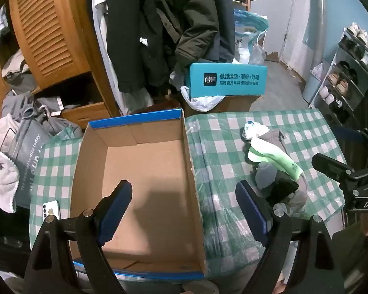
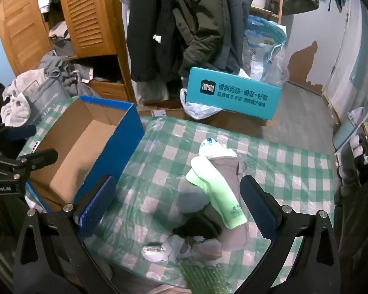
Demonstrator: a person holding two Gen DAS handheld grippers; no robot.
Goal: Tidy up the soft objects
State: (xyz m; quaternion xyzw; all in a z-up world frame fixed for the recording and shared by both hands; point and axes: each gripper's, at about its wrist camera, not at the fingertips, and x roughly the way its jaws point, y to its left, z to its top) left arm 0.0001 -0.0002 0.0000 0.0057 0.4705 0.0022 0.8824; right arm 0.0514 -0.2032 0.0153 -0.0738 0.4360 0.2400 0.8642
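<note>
A heap of socks (image 2: 206,205) lies on the green checked tablecloth (image 2: 282,166), with a light green sock (image 2: 216,193) on top, black and grey ones under it and a white one at the far end. My right gripper (image 2: 176,205) hovers over this heap, open, nothing between its pads. In the left wrist view the same heap of socks (image 1: 274,161) lies to the right. My left gripper (image 1: 184,205) hangs open above the empty cardboard shoebox (image 1: 144,176), which has blue outer walls (image 2: 115,152). The right gripper (image 1: 331,166) shows at that view's right edge.
A phone (image 1: 51,208) lies on the cloth left of the box. Behind the table stand a teal box (image 1: 227,79), a white plastic bag (image 1: 201,100), hanging coats (image 1: 159,24), a wooden wardrobe and a grey bag with towels (image 1: 9,161). A shoe rack (image 1: 350,73) lines the right.
</note>
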